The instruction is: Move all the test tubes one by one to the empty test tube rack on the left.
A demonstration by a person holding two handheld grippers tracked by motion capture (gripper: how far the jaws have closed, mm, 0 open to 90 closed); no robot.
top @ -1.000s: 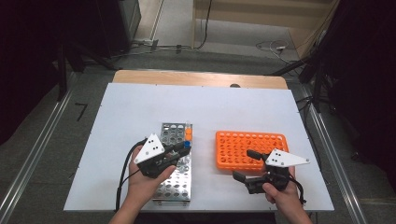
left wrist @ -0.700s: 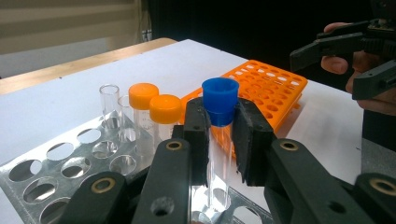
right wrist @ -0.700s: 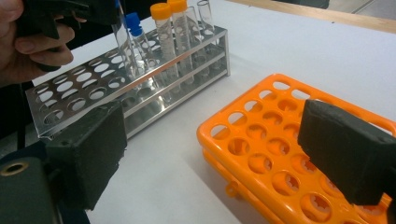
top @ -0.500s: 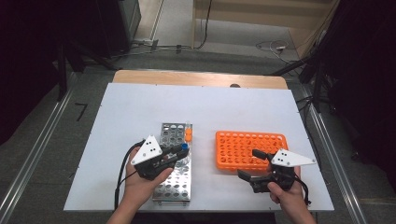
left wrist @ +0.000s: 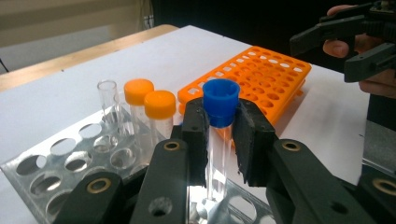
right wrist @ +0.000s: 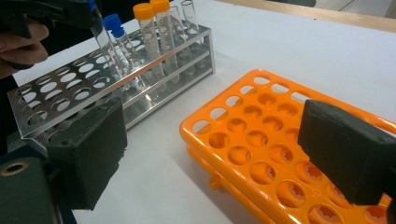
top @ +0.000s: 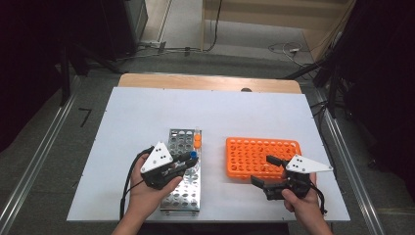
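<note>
On a white table, two test-tube racks are sitting side by side: a metal rack toward the left and an orange plastic rack toward the right, well apart from each other. Over the metal rack, the left gripper is pinching a clear tube with a blue cap just below its cap, holding it upright with its lower end at the rack's holes. Two orange-capped tubes and one uncapped clear tube are standing in the rack's far end. Near the orange rack's front edge, the right gripper is hovering with its jaws spread wide, gripping nothing.
</note>
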